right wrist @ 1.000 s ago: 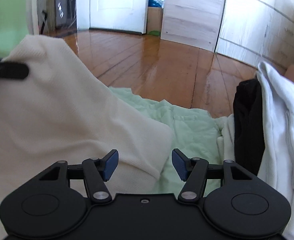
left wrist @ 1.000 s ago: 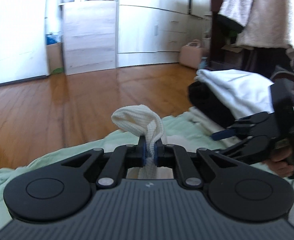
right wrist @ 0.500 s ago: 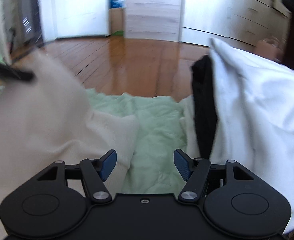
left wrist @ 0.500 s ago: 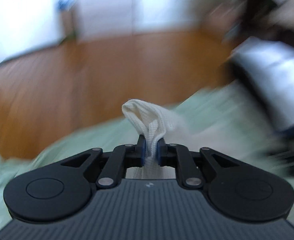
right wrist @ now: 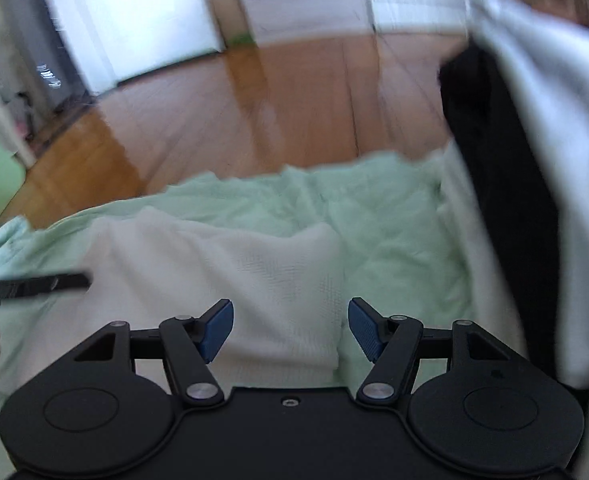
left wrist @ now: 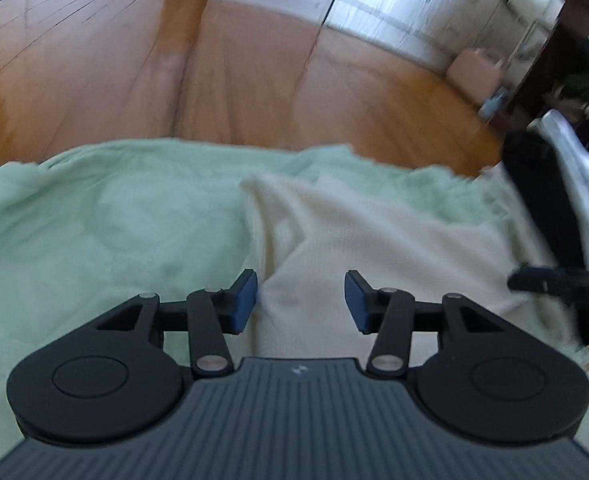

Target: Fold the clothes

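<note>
Black garment (right wrist: 498, 184), perhaps folded, flanks cream knit (right wrist: 254, 272) on green blanket (right wrist: 390, 216).

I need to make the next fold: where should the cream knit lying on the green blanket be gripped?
Probably the cream knit's far right corner, with the open right gripper reaching forward over the cloth: that corner looks raised off the green blanket, giving the fingers an edge to pinch.

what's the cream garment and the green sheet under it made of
Cream garment: looks like a knit, probably cotton; a fine waffle weave shows, matte. Green sheet: soft, matte woven fabric, likely cotton, judging by its shallow rumples; blur hides its weave.
</note>
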Demonstrator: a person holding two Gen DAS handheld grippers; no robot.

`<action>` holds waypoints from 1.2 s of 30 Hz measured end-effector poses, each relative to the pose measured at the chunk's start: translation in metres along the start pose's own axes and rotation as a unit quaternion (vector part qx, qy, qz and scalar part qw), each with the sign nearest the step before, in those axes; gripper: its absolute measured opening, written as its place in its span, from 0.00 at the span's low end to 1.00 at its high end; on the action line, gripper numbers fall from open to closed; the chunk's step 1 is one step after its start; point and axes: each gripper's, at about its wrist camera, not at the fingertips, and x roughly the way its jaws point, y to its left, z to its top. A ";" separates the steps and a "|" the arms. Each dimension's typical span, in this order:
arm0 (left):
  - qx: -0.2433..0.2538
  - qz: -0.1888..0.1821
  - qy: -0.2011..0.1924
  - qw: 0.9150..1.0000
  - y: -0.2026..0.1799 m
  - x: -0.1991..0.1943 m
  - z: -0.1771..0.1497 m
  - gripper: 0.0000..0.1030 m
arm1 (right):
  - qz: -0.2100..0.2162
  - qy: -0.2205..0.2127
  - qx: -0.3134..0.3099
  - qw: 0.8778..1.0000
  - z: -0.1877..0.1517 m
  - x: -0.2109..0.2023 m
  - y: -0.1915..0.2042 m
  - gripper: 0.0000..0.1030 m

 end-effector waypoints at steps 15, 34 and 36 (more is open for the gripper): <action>0.123 -0.073 -0.111 0.984 -0.090 -0.059 0.001 0.07 | -0.091 -0.121 -0.084 0.985 -0.030 -0.019 0.022 0.19; -0.002 0.021 0.049 0.999 -0.033 -0.026 -0.013 0.57 | 0.097 0.100 0.010 0.990 -0.105 -0.055 0.003 0.55; -0.031 -0.008 0.081 0.996 -0.022 -0.035 -0.032 0.61 | 0.124 0.156 0.014 0.980 -0.132 -0.057 0.010 0.56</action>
